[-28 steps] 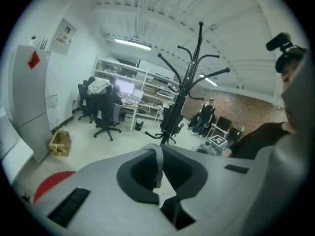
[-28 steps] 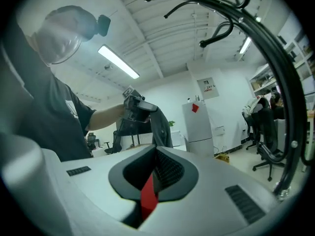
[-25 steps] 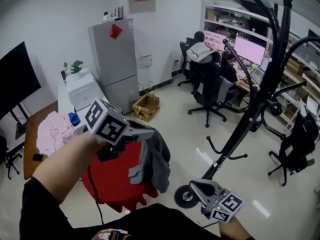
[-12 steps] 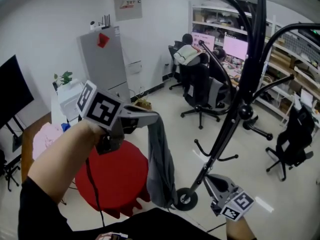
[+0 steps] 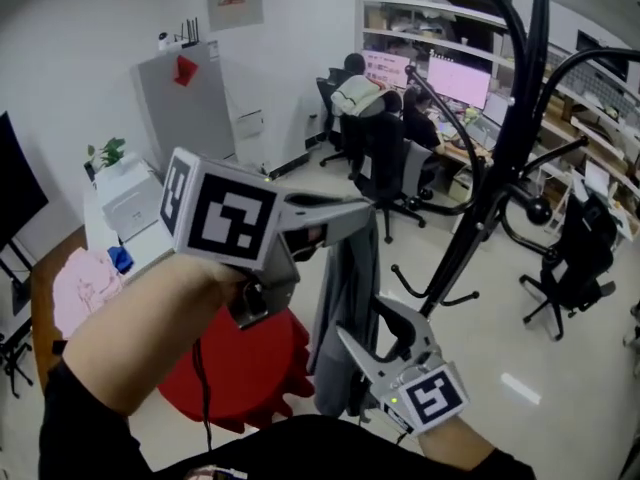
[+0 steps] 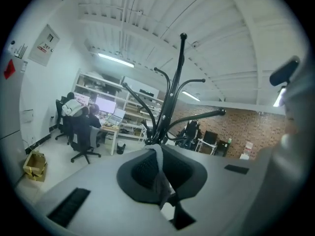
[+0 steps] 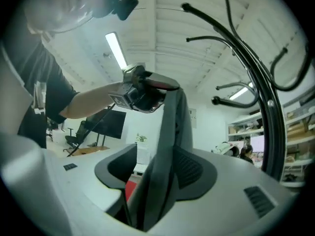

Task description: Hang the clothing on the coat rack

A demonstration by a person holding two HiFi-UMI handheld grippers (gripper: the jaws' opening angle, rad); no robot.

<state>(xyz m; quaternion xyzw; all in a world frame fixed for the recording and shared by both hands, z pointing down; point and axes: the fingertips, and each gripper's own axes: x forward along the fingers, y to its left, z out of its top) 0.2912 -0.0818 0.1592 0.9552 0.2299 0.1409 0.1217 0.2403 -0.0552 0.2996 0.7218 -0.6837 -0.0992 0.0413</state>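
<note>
A grey garment (image 5: pixel 342 308) hangs long and straight from my left gripper (image 5: pixel 360 208), which is shut on its top edge and held up at about chest height. In the left gripper view a strip of the grey cloth (image 6: pixel 158 173) is pinched between the shut jaws, and the black coat rack (image 6: pixel 170 97) stands straight ahead. My right gripper (image 5: pixel 368 323) is lower, at the garment's middle. Its jaws have just been opening, and the cloth (image 7: pixel 165 156) hangs loose between them. The coat rack (image 5: pixel 512 138) rises to the right, with curved hooks.
A red round table (image 5: pixel 235 368) stands below the garment. Behind it are a grey cabinet (image 5: pixel 190 93) and a white table with pink cloth (image 5: pixel 85 283). People sit at desks (image 5: pixel 355 93) at the back. A black office chair (image 5: pixel 570 268) stands right of the rack.
My left gripper has risen and the garment now hangs stretched out instead of bunched. My right gripper came up from the lower right to the cloth, and its jaws now stand spread.
</note>
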